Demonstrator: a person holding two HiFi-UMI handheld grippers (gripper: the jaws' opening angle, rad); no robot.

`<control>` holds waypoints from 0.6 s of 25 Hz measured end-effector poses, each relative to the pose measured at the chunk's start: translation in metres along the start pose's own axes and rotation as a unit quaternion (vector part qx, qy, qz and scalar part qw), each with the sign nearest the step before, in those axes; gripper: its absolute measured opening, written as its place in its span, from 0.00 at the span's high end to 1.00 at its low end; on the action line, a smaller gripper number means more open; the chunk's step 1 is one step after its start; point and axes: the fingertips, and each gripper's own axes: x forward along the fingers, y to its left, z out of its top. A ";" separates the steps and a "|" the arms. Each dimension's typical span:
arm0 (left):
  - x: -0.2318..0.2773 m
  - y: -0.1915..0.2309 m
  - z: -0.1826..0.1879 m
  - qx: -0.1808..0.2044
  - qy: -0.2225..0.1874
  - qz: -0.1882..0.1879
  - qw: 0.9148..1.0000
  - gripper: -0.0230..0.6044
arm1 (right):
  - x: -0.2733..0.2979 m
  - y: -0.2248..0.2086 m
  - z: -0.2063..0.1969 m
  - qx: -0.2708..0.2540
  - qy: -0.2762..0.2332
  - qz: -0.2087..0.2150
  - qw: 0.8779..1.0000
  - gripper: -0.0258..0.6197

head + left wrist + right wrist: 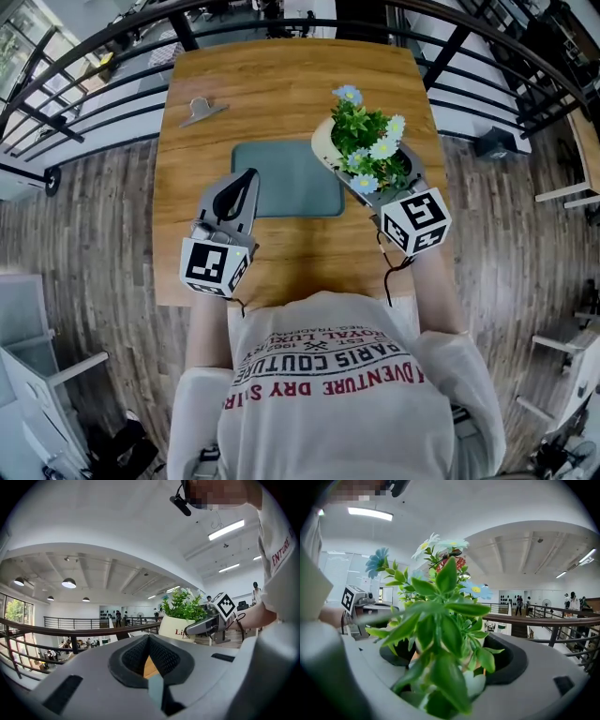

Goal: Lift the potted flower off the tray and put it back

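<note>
Right claw [373, 180], smooth grey plastic, is clamped on the flower [367, 141], a bunch of glossy green leaves with pale blue and white daisies in a round cream pot [324, 141]. The pot is tilted at the right edge of the tray [281, 183], a flat grey-green rounded rectangle. Left claw [247, 178] has its jaws together and empty over the tray's left edge. Both are above a wood-grain table [281, 84].
</note>
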 end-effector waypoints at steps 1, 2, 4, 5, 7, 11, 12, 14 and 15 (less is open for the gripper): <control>-0.001 0.002 -0.001 -0.003 -0.002 0.001 1.000 0.94 | 0.005 0.002 -0.002 -0.002 0.002 0.006 1.000 0.25; -0.002 0.004 -0.002 -0.006 -0.004 0.002 1.000 0.94 | 0.011 0.005 -0.004 -0.005 0.004 0.013 1.000 0.25; -0.003 0.008 -0.005 -0.008 -0.007 0.003 1.000 0.94 | 0.022 0.012 -0.010 -0.012 0.008 0.027 1.000 0.25; -0.004 0.011 -0.008 -0.008 -0.008 0.004 1.000 0.94 | 0.029 0.015 -0.014 -0.014 0.010 0.033 0.999 0.25; -0.005 0.014 -0.014 -0.011 -0.007 0.008 1.000 0.94 | 0.041 0.021 -0.024 -0.016 0.016 0.049 0.999 0.25; -0.001 0.018 -0.029 -0.024 0.001 0.017 1.000 0.94 | 0.062 0.032 -0.049 -0.027 0.029 0.094 0.995 0.25; 0.000 0.020 -0.033 -0.026 0.003 0.019 0.999 0.94 | 0.068 0.035 -0.057 -0.031 0.034 0.106 0.993 0.25; 0.000 0.025 -0.043 -0.029 0.008 0.022 0.999 0.94 | 0.083 0.045 -0.075 -0.037 0.048 0.128 0.990 0.25; -0.002 0.029 -0.048 -0.031 0.012 0.023 0.999 0.94 | 0.092 0.051 -0.084 -0.039 0.057 0.138 0.988 0.25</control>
